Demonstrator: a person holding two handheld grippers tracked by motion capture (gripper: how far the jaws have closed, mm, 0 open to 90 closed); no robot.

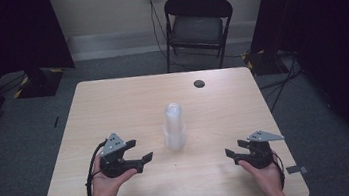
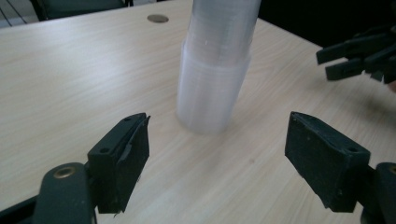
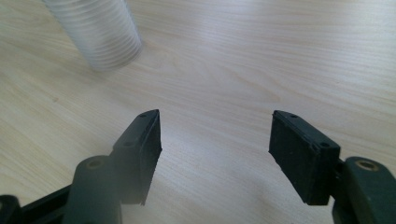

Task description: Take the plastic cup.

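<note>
Stack: tall nested clear plastic cups (image 1: 174, 127), upright mid pale wooden table (image 1: 113, 105), reachable by both.
Left gripper (image 1: 141, 152): at 8 o'clock, jaws spread, aimed cupward.
Right gripper (image 1: 234, 151): at 4 o'clock, jaws spread, empty, flanking.

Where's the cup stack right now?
In the high view the cup stack stands upright mid-table, between the left claw and right claw, untouched, nearer the left one.

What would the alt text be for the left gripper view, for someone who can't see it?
A stack of clear plastic cups stands upright on a light wooden table, just beyond the left gripper, whose two black jaws are wide open with nothing between them. The right gripper shows at the upper right edge, and a small dark disc lies on the table farther back.
</note>
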